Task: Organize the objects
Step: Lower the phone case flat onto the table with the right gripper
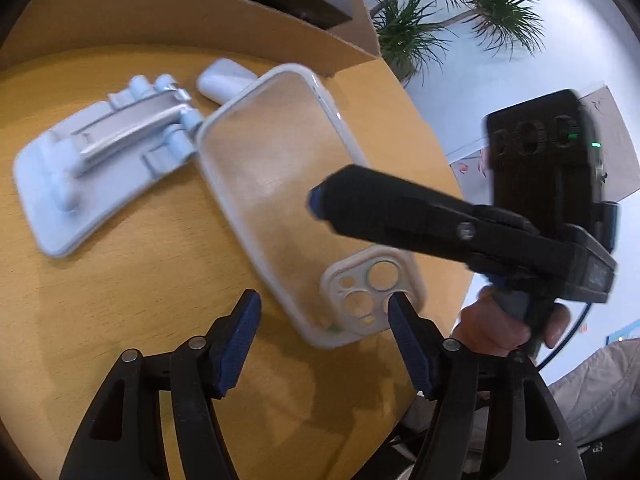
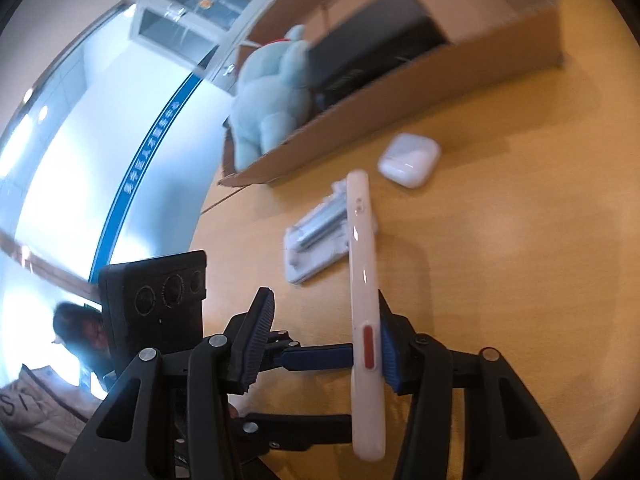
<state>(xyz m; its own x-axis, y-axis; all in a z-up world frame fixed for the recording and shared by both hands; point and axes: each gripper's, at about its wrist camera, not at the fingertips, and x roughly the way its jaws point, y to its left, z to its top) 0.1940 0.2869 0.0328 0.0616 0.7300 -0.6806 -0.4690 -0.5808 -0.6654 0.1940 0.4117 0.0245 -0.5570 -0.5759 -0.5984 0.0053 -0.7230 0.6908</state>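
Tilting down over the table's [image 1: 120, 300] near edge, the left gripper [image 1: 324, 298] stands open, one pad beside the phone case's [image 1: 276, 168] camera corner. The right gripper [image 2: 322, 302] is open too. Only its own view shows the case edge-on, against one pad. What props the case is unclear.

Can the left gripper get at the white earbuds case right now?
Probably not directly: the clear phone case is tilted up between the left gripper and the white earbuds case, blocking a straight approach.
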